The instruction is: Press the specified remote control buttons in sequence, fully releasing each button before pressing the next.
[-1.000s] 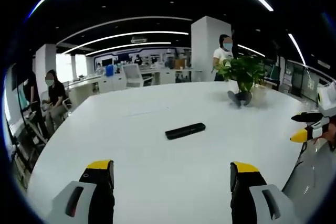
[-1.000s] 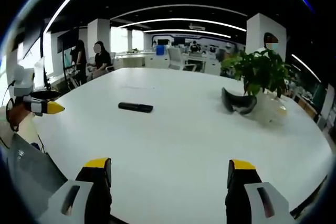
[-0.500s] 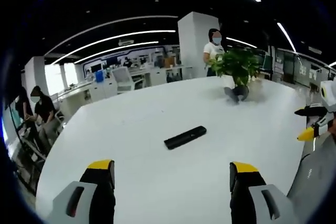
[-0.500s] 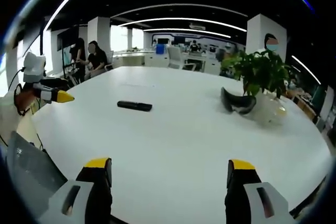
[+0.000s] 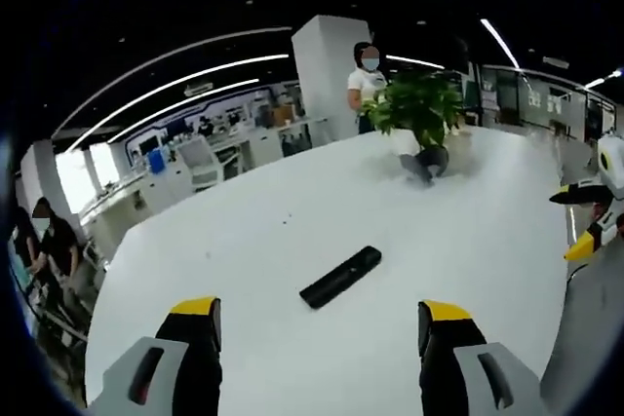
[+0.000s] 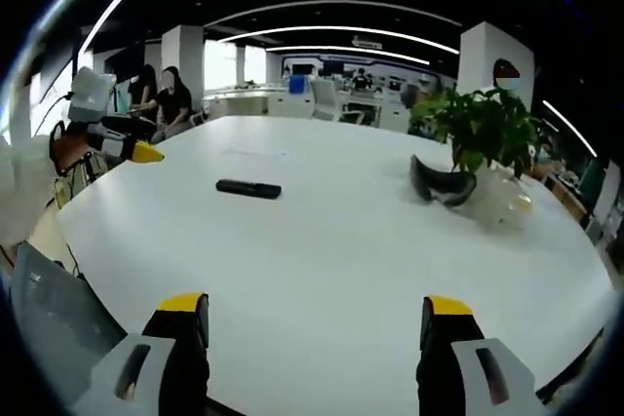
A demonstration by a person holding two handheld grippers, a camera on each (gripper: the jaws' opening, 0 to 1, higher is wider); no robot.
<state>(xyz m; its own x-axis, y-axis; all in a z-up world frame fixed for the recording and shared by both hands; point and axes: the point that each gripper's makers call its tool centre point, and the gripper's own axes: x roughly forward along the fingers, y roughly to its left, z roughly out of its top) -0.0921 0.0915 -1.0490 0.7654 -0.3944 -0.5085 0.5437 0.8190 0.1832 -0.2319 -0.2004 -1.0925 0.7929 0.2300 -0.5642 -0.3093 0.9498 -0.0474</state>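
A black remote [image 5: 340, 277] lies untouched on a white table [image 5: 292, 211]. The left gripper [image 5: 317, 323] and right gripper [image 6: 314, 323] hover above it, jaws wide, holding nothing.

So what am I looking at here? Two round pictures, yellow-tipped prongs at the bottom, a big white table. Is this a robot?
No robot: a person holds a two-jaw gripper in each hand, and a fisheye camera rides on each, looking forward along its jaws. That is why both pictures are round. The prongs are the left gripper in the left gripper view and the right gripper in the right gripper view. Both stand open and hold nothing. Each gripper also shows at the edge of the other's view. On the white table lies a black remote control, untouched, ahead of the left gripper. Farther off stands a potted plant with a dark curved object beside it. People sit and stand in the office behind.
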